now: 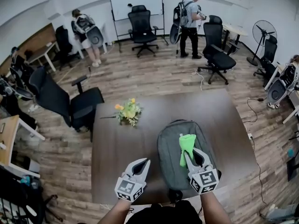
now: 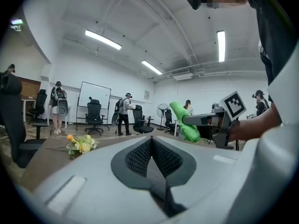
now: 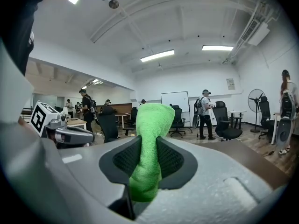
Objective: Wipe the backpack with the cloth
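A grey backpack [image 1: 180, 146] lies flat on the brown table [image 1: 117, 148], near its front right. My right gripper [image 1: 188, 154] hovers over the backpack, shut on a bright green cloth [image 1: 186, 146] that bunches up between its jaws and sticks out past them [image 3: 150, 148]. My left gripper [image 1: 145, 162] is held left of the backpack above the table, its jaws closed together with nothing in them [image 2: 150, 143]. In the left gripper view the green cloth [image 2: 184, 122] shows at the right, held by the other gripper.
A small bunch of yellow flowers [image 1: 128, 111] lies on the table's left half. A black office chair [image 1: 65, 101] stands at the table's left edge. More chairs, a whiteboard [image 1: 135, 1] and several people stand at the back of the room.
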A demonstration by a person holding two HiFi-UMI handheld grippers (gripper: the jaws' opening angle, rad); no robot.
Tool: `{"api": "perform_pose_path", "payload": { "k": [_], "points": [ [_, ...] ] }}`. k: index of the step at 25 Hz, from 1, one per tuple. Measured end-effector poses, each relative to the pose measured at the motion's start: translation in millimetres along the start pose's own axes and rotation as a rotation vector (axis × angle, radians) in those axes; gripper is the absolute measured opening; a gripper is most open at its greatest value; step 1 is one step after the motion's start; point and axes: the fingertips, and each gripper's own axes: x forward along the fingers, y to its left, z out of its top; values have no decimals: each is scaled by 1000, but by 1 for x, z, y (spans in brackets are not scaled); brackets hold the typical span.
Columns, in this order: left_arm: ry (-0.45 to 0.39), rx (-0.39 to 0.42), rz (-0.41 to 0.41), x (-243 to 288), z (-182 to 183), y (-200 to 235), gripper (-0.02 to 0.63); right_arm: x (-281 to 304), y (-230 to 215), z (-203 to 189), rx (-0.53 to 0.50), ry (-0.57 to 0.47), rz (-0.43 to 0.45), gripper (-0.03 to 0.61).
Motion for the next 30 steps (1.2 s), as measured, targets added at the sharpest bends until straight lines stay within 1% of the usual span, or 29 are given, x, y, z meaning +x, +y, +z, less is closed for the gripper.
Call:
{"api": "perform_pose_path", "payload": {
  "k": [4,6,9,11,15,19,24,30],
  "points": [
    [5,0,38,10,-2,9,20,22,-9,-9,18,42,37,94],
    [-2,12,51,13,6,15,20,34,-11,-14,21,63,59,94],
    [-14,22,107,16,19,33,20,54,-15,-24,24,101,84,94],
    [-13,20,144,17,21,40,20,66,-19,-33,34,136,93,94],
    [7,23,211,14,11,51,20,94,-21,-59,78,223,109,94],
    [30,10,246,10,-2,66,20,123,-19,-90,100,310,123,94],
    [72,-22,310,9,-19,80,20,149,-15,-124,69,398,130,94],
    [85,-40,331,8,-29,83,20,175,-10,-152,25,482,134,94]
  ]
}}
